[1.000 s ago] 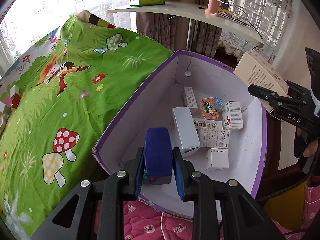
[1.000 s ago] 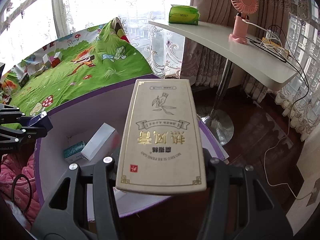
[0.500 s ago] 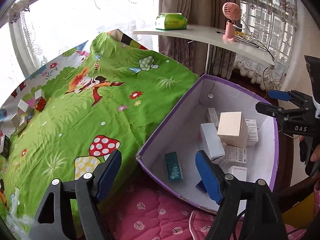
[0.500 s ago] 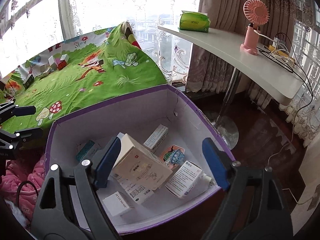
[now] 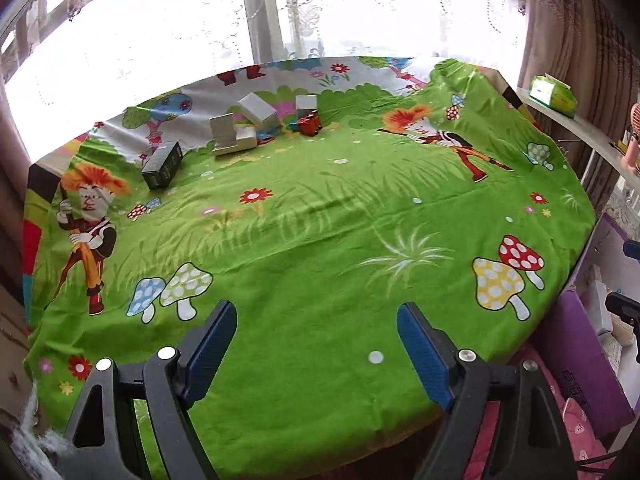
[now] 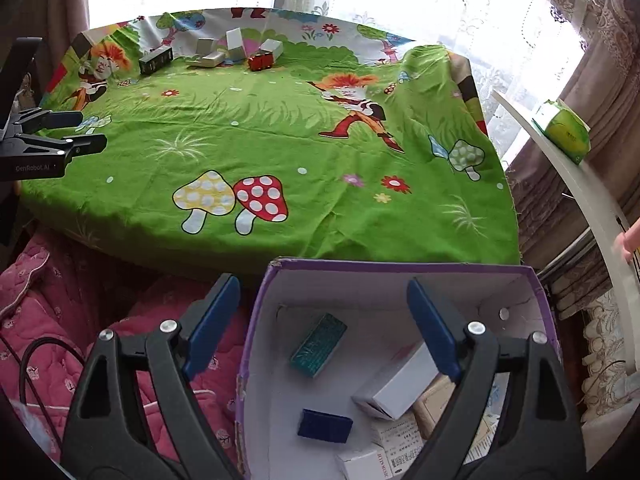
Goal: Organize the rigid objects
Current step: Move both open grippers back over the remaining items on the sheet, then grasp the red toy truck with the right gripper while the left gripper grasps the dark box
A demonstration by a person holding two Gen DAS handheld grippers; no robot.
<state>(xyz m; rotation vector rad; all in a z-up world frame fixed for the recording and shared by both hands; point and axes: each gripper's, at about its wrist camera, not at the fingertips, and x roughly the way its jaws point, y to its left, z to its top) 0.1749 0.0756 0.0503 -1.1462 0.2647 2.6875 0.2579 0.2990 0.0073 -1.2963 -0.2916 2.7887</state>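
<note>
With both the left gripper (image 5: 316, 346) and right gripper (image 6: 324, 320) being opened wide and empty, the small stiff, seemingly light cardboard boxes (image 5: 244, 128) clustered at the far edge of the green cartoon-print cloth (image 5: 320, 240) are best being gripped across flat opposite faces.

Table (image 5: 320, 240), green cartoon cloth covering it: small boxes sitting clustered at far edge — black box (image 5: 162, 165), white boxes (image 5: 236, 136), red box (image 5: 309, 124). Purple box (image 6: 400, 270) standing below near edge.

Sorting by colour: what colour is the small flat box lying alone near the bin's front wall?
Dark blue box; clearest in the right wrist view.
</note>
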